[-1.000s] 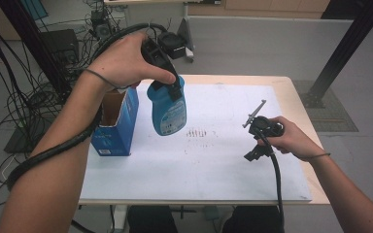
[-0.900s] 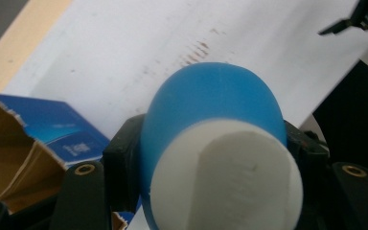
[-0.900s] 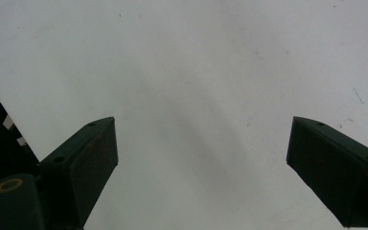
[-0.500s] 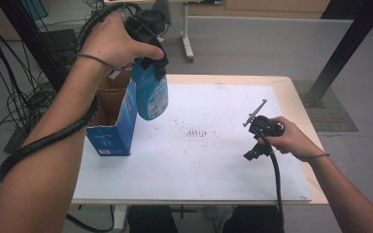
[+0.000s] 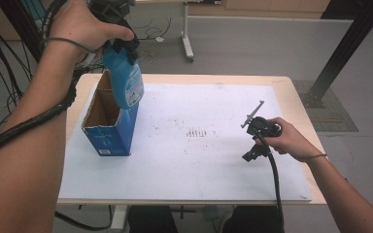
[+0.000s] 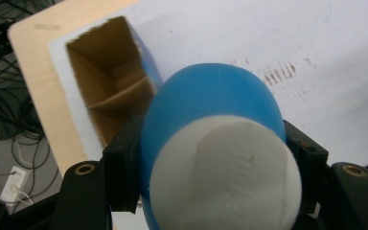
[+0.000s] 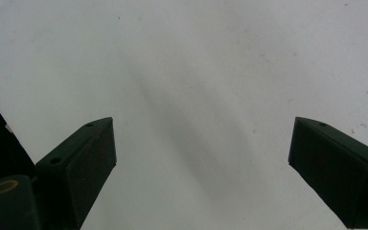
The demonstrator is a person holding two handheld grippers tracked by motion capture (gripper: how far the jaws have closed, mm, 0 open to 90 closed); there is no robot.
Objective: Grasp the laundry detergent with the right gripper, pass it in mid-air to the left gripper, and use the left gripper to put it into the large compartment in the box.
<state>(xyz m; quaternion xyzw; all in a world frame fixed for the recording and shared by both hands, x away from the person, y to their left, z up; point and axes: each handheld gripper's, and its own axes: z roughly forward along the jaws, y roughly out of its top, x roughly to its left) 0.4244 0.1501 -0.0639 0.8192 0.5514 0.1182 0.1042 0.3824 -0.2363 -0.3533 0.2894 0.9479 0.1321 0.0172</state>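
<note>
Blue bottle (image 5: 124,80) in raised left tongs (image 5: 121,46) above carton (image 5: 108,121).

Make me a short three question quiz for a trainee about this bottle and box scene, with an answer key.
1. True or false: the left tool is shut on the blue bottle.
2. What stands below the blue bottle? A) the open blue cardboard box B) a metal bowl C) a plastic tray
3. Fill in: the right tool has its jaws ____ over the white table cover.

Key: 1 true; 2 A; 3 open.
</note>
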